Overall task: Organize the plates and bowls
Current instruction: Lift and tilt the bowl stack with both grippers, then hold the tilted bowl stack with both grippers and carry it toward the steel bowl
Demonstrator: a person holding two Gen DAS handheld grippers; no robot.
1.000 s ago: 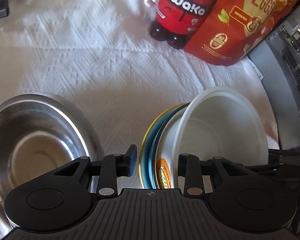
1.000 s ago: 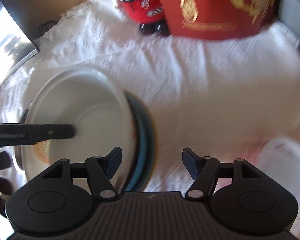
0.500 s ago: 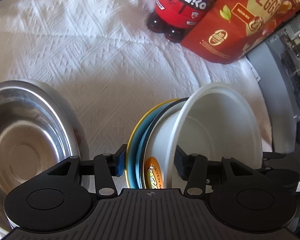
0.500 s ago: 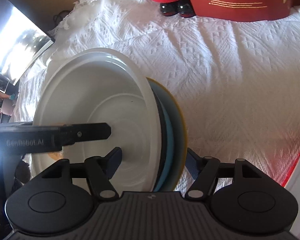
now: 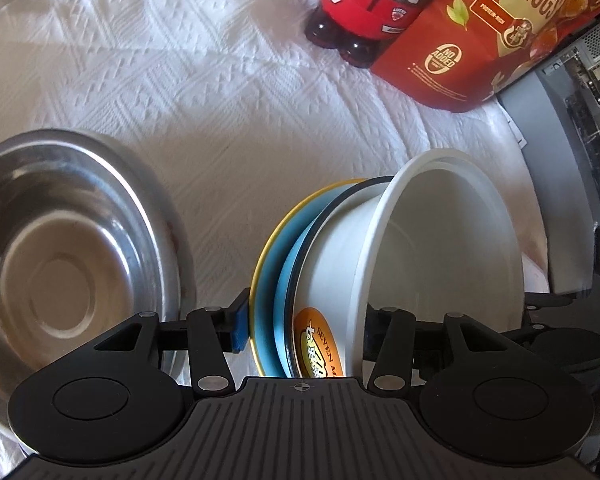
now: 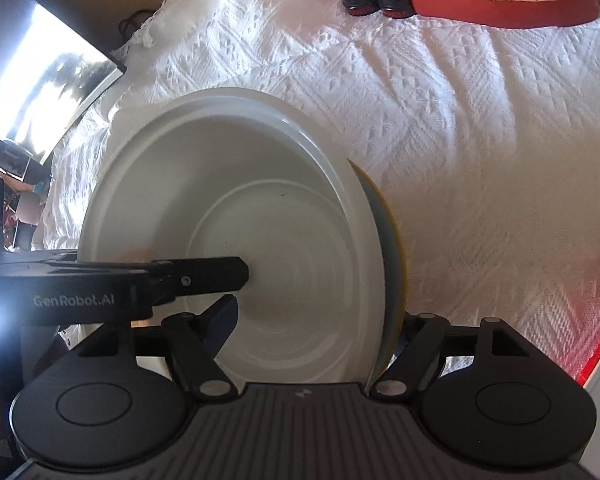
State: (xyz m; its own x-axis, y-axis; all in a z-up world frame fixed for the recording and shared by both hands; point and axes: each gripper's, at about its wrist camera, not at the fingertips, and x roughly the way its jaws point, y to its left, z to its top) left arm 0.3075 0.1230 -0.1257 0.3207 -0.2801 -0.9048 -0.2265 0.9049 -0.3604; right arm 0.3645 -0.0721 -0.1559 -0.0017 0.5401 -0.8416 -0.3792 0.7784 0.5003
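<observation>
Standing on edge beside one steel bowl [image 5: 76, 280]: one white bowl [image 5: 440, 264] nested with two plates [image 5: 272, 280], straddled by left fingers [image 5: 238, 324], grip uncertain, and right fingers [image 6: 220, 320], opening.

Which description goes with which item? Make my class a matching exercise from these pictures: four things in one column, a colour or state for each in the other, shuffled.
Things:
1. steel bowl
2. white bowl
3. blue plate
4. snack bag

Descriptions:
A. red, at the far side of the cloth
B. yellow-rimmed, standing on edge
C. on edge, mouth facing sideways
D. mouth up, empty

Pairs: 1-D, 2-C, 3-B, 4-A
</observation>
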